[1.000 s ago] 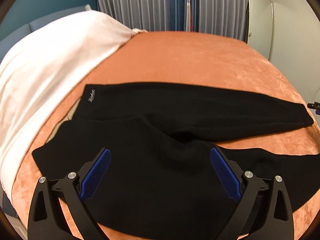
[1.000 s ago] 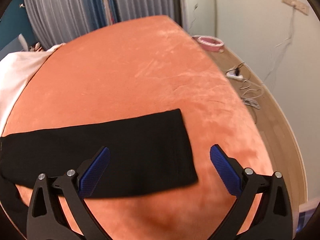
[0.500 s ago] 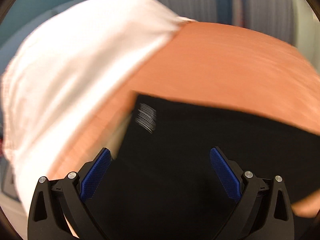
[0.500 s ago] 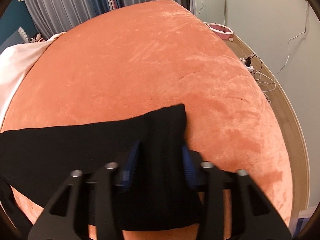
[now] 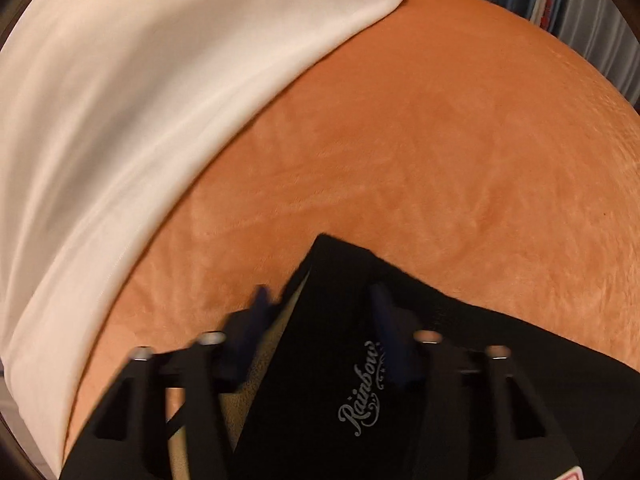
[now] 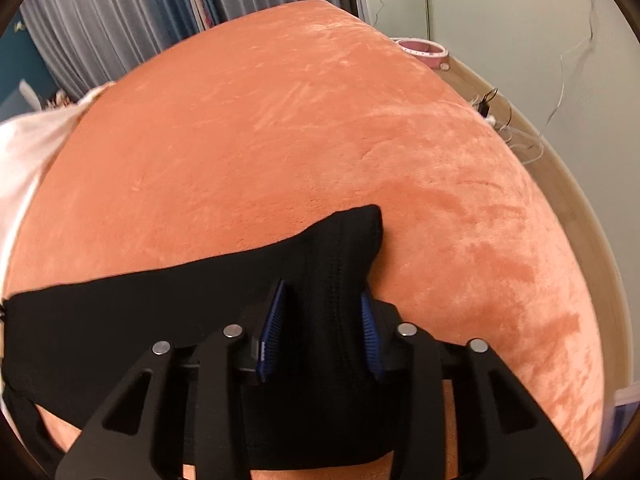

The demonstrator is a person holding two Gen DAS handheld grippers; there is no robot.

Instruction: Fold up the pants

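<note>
Black pants point(image 5: 336, 344) on the bed point(image 5: 420, 152): waistband corner is caught between closing left gripper point(image 5: 320, 312) jaws; leg hem is bunched between narrow, closing right gripper point(image 6: 322, 300) jaws.

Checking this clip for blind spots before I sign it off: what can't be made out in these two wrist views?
- Left wrist view: left gripper is motion-blurred while closing; pad contact with the pants waist is unclear.
- Right wrist view: right gripper hides the leg end beneath its frame.
- Both views: the pants' middle is cut off by the lower edge.
</note>
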